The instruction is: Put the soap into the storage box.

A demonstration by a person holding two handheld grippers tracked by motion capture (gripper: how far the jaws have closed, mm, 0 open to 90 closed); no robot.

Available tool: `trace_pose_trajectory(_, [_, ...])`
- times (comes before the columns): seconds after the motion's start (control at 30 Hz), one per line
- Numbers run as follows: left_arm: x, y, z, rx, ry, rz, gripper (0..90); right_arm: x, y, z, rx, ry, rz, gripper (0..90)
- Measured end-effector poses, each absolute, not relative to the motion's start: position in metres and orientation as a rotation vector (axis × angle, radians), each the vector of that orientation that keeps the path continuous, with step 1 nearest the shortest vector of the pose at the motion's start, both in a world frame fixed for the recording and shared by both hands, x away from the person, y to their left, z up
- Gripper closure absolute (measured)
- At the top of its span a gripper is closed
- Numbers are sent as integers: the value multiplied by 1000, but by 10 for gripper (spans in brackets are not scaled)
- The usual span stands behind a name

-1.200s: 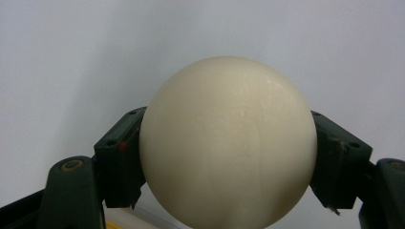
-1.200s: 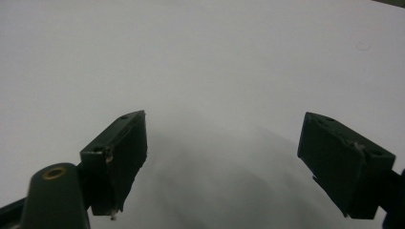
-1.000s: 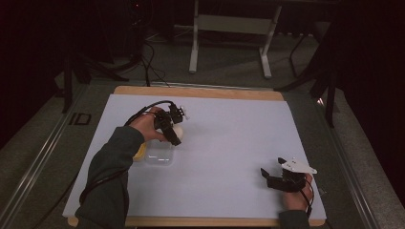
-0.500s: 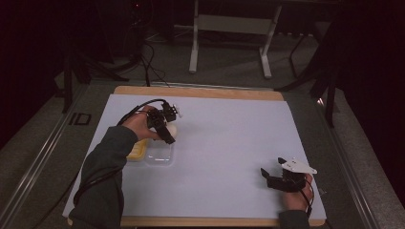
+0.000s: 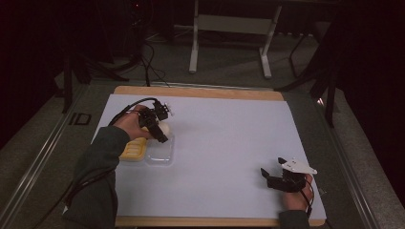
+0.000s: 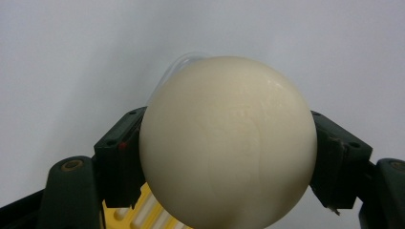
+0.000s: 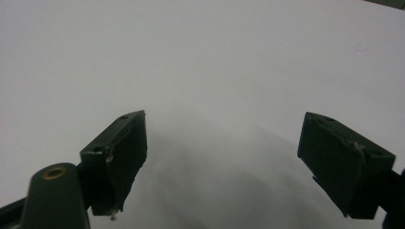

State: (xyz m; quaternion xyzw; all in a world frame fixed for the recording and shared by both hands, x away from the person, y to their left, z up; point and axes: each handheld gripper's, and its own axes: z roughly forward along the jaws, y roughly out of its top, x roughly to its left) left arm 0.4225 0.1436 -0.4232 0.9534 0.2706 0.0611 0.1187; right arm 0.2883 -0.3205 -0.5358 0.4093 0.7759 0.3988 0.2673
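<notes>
The left tool (image 5: 161,128) is clamped on a cream-white egg (image 6: 228,140); both black pads press on its sides, as the left gripper view shows. In the high view the egg (image 5: 164,127) is held just above the far edge of a clear plastic tray (image 5: 160,153), which lies on the white sheet (image 5: 224,143) that covers the desk. Just beside this tray, on its left and touching it, lies a yellow egg tray (image 5: 132,150); the person's left sleeve (image 5: 98,164) passes over a part of it. In the left gripper view a piece of the yellow tray (image 6: 136,214) is seen under the egg, and a curved clear rim (image 6: 177,64) shows behind it.

The right tool (image 5: 268,177) rests near the front right corner of the desk, well apart from the trays. Its jaws stand wide apart with nothing between them, only the bare white sheet (image 7: 215,71) under them. A black cable (image 5: 125,110) runs from the left tool over the hand.
</notes>
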Motion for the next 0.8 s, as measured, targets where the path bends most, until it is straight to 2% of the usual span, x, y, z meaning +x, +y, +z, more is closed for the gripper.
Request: trace_pose_trajectory(0.8, [419,173,-424,2784,865,204,255,287,-320,-536,1099,2088,1074,171])
